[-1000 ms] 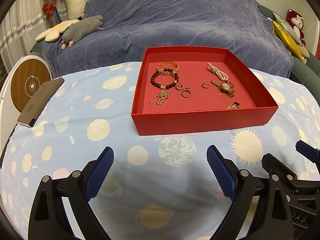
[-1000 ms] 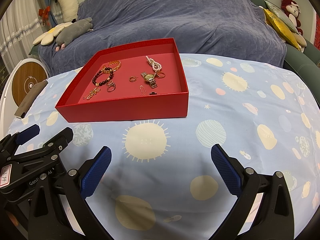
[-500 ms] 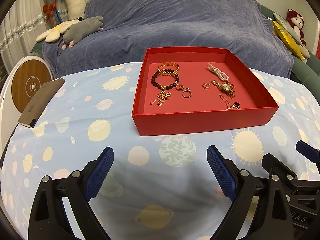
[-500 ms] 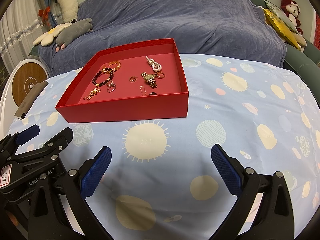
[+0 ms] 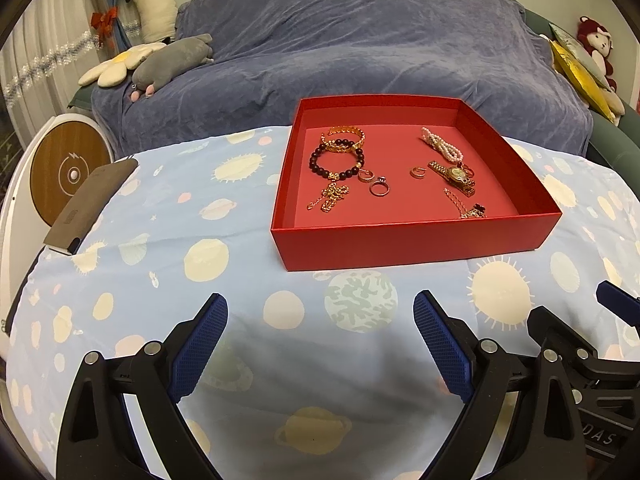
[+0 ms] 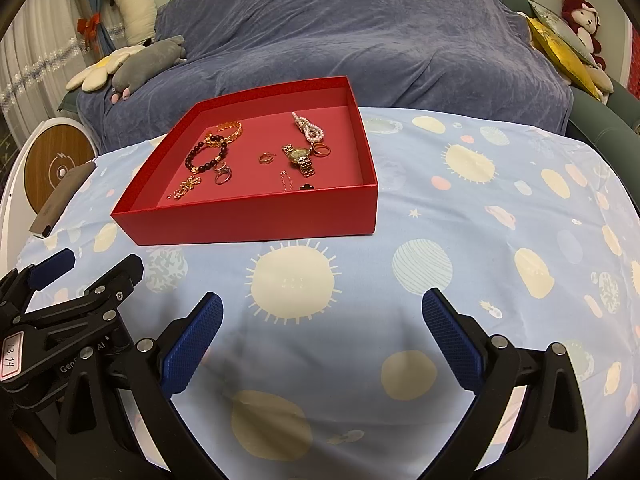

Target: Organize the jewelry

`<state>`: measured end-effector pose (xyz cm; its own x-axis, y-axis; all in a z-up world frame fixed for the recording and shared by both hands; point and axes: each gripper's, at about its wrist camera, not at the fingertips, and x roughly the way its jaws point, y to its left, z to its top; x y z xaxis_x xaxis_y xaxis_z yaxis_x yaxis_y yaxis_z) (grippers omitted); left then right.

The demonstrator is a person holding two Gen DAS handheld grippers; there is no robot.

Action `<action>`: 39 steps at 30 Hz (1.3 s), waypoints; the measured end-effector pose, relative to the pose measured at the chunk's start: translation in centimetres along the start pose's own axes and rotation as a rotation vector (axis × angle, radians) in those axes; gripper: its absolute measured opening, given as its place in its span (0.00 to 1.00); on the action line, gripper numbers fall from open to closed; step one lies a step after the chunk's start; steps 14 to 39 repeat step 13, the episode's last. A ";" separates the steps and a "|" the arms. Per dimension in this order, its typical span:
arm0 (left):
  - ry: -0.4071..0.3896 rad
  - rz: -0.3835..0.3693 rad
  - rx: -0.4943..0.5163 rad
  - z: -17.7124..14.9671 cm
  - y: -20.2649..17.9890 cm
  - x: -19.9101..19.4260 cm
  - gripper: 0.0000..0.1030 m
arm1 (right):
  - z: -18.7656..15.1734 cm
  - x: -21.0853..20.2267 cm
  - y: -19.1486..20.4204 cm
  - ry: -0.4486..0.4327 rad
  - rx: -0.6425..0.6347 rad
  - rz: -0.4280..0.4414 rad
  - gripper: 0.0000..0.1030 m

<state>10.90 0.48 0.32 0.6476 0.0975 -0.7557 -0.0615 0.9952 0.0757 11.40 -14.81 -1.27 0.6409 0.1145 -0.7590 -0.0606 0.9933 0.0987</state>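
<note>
A red tray (image 5: 416, 244) (image 6: 256, 224) sits on the planet-print cloth. Inside lie a dark bead bracelet (image 5: 337, 160) (image 6: 204, 156), a gold bangle (image 5: 344, 138), a gold chain (image 5: 330, 198), rings (image 5: 378, 189), a pearl bracelet (image 5: 442, 146) (image 6: 309, 127), a gold watch (image 5: 454, 174) (image 6: 299, 157) and a thin chain with a dark charm (image 5: 466, 208). My left gripper (image 5: 320, 340) is open and empty, short of the tray's front wall. My right gripper (image 6: 322, 340) is open and empty, to the right of it over the cloth.
A brown phone-like slab (image 5: 92, 204) lies at the table's left edge beside a round wooden-faced device (image 5: 70, 172). A sofa under a blue cover (image 5: 360, 48) stands behind, with plush toys (image 5: 160, 60) and yellow cushions (image 5: 580, 72).
The left wrist view has shifted very slightly, the tray sitting a touch lower in frame. The right gripper and the jewelry have not moved.
</note>
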 end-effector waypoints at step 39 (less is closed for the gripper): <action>0.001 -0.007 -0.008 0.0 0.0 0.1 0.89 | 0.1 -0.1 0.1 -0.001 0.003 -0.004 0.95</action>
